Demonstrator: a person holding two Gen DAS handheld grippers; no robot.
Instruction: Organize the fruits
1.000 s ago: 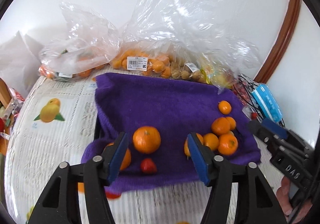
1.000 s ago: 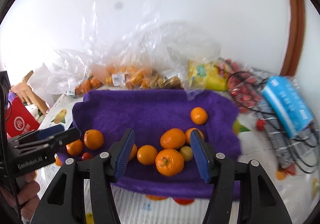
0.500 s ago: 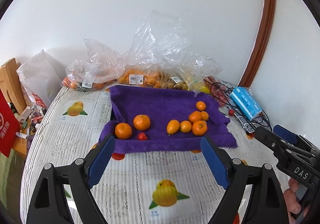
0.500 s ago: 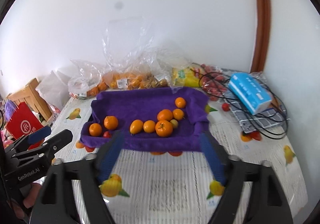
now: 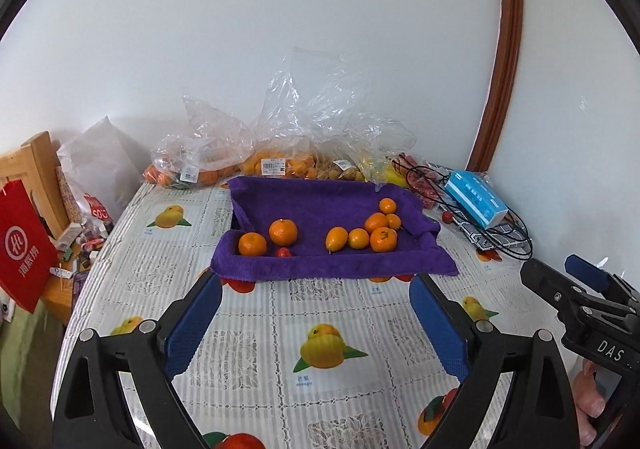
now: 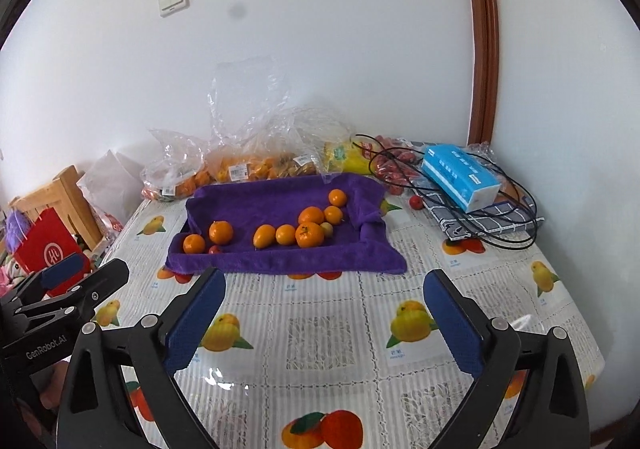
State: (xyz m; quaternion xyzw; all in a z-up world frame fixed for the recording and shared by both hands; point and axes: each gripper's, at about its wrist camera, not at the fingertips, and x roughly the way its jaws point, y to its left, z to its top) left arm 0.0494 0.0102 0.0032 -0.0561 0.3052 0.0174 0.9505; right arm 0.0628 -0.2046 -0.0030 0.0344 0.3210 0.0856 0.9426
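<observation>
A purple towel-lined tray (image 5: 312,205) (image 6: 256,201) sits at the far middle of the table. On it lie two oranges (image 5: 283,232) at the left with a small red fruit (image 5: 283,252), and a cluster of several oranges (image 5: 382,239) (image 6: 309,235) at the right. My left gripper (image 5: 316,323) is open and empty, held well back over the tablecloth. My right gripper (image 6: 325,319) is open and empty too, also back from the tray. Each gripper shows at the edge of the other's view.
Clear plastic bags of fruit (image 5: 280,165) line the wall behind the tray. A blue tissue pack (image 5: 476,199) and black cables (image 6: 480,205) lie at the far right. A red bag (image 5: 20,245) and a wooden chair (image 6: 68,201) stand off the table's left edge.
Both grippers have pulled back and up from the tray, and both have opened wider. The fruits on the towel have not moved.
</observation>
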